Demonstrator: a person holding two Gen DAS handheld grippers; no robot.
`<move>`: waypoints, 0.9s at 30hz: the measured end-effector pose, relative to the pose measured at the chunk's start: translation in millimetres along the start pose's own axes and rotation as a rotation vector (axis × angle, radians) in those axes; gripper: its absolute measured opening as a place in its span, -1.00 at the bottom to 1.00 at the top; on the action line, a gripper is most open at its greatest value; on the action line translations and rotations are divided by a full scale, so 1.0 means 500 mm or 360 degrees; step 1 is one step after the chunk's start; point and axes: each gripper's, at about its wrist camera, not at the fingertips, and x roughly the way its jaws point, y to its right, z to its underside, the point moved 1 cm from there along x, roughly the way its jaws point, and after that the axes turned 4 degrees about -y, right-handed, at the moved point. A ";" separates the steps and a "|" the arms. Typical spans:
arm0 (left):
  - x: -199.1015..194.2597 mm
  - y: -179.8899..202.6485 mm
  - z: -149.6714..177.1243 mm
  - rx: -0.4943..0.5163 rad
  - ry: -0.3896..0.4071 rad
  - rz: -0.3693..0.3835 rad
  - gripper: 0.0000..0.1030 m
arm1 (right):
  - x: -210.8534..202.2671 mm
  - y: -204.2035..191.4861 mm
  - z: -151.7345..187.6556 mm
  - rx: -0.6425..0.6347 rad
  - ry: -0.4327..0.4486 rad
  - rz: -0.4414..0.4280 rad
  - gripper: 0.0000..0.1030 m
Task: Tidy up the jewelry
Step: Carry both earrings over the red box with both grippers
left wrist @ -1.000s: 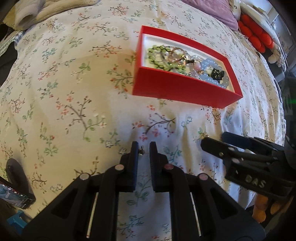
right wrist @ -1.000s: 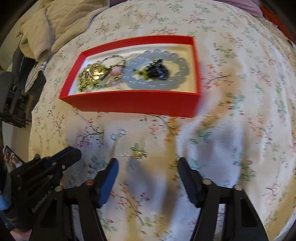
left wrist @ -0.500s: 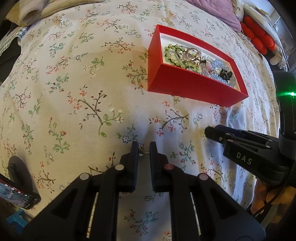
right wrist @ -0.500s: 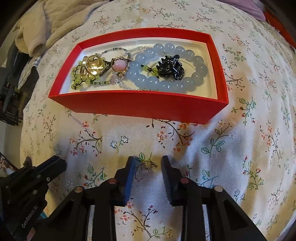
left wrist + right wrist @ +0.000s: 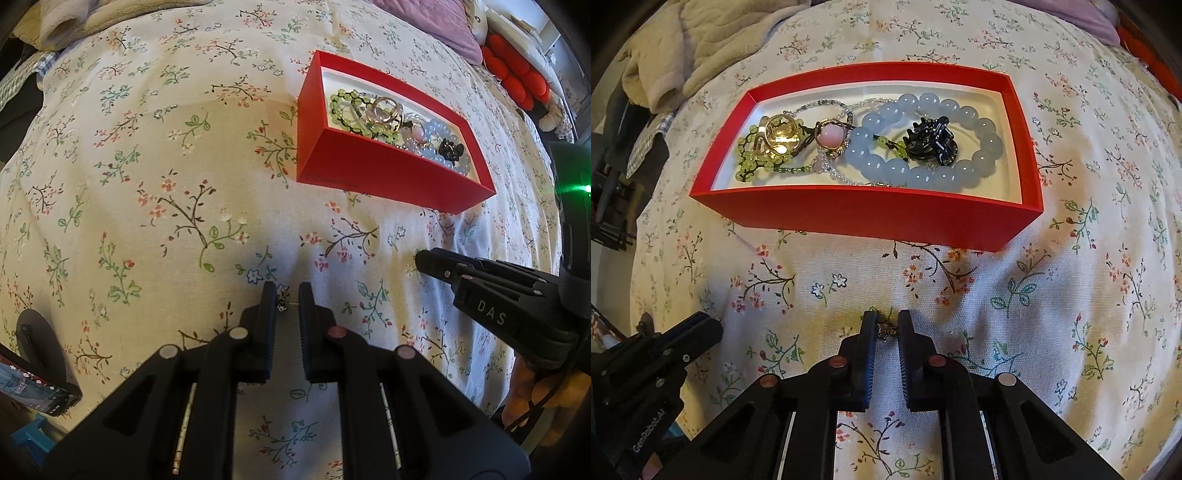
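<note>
A floral bedspread (image 5: pixel 1071 295) carries the red box (image 5: pixel 871 218), which already holds bracelets and rings. The right gripper (image 5: pixel 886 328) is pinched on a tiny gold earring (image 5: pixel 885 329); the left gripper (image 5: pixel 287 301) nips what looks like its mate, a dark stud (image 5: pixel 282 297). Both pieces seem light, stiff and slippery, best held across the body.

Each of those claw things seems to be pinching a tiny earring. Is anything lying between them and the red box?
Nothing visible does. Only bare floral bedspread lies between the right gripper, shut on its small earring, and the red box. The same holds for the left gripper and its stud earring. The box's near wall must be cleared.
</note>
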 end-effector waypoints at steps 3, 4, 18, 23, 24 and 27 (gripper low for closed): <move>-0.004 0.001 -0.002 -0.0001 0.0006 0.0004 -0.74 | -0.006 -0.001 0.001 -0.0004 0.0004 -0.0014 -0.77; -0.005 0.002 -0.003 -0.0001 0.0008 0.0006 -0.74 | -0.009 -0.001 0.001 -0.0007 0.0006 -0.0018 -0.77; -0.044 0.012 -0.025 -0.0001 0.0078 0.0064 -0.74 | -0.063 0.025 0.003 0.0030 0.0094 -0.0104 -0.77; -0.069 0.018 -0.036 -0.0002 0.0129 0.0118 -0.74 | -0.104 0.050 0.006 0.0081 0.0179 -0.0169 -0.77; -0.076 0.023 -0.039 0.0002 0.0144 0.0133 -0.74 | -0.114 0.056 0.007 0.0093 0.0201 -0.0193 -0.77; -0.092 0.035 -0.053 0.0025 0.0191 0.0175 -0.74 | -0.135 0.068 0.004 0.0124 0.0255 -0.0262 -0.77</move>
